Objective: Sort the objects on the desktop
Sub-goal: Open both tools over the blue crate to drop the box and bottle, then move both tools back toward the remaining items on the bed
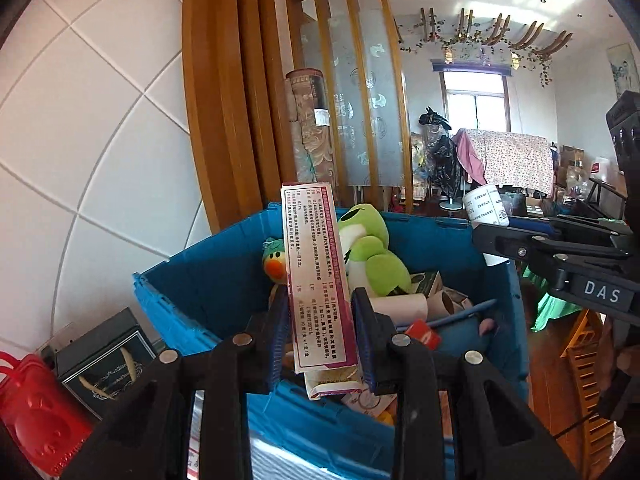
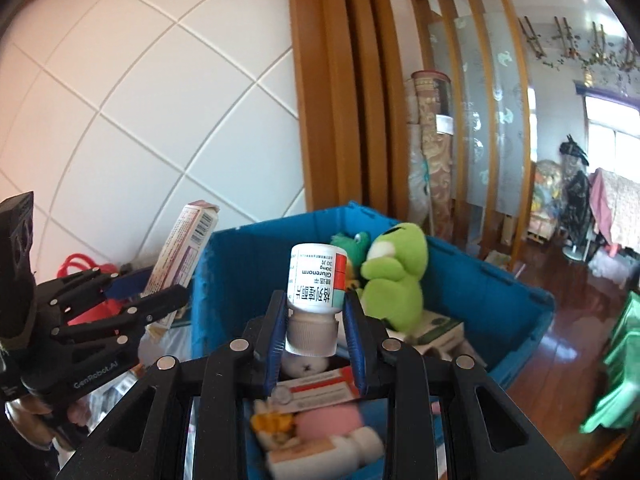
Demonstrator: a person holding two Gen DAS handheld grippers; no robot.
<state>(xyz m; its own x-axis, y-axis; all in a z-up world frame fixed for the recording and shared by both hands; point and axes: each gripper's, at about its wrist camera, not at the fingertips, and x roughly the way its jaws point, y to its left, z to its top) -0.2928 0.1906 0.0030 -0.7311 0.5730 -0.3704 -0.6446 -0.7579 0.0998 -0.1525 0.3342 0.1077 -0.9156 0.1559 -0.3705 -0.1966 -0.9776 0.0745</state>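
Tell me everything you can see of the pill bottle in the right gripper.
The pill bottle is small, white and plastic-looking, with a ribbed white cap. Its label carries Chinese text, "Glurenorm 30mg" and red and teal blocks. It is held upside down, cap toward the camera, roughly upright, with the right gripper shut on it, blue jaws pinching around the cap and neck. It hangs above the open blue crate, touching nothing else. The left wrist view shows it too.

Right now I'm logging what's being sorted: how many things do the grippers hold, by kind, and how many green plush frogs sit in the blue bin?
Medicine box, in left gripper: 1
Pill bottle, in right gripper: 1
Green plush frog, in blue bin: 1
Total: 3
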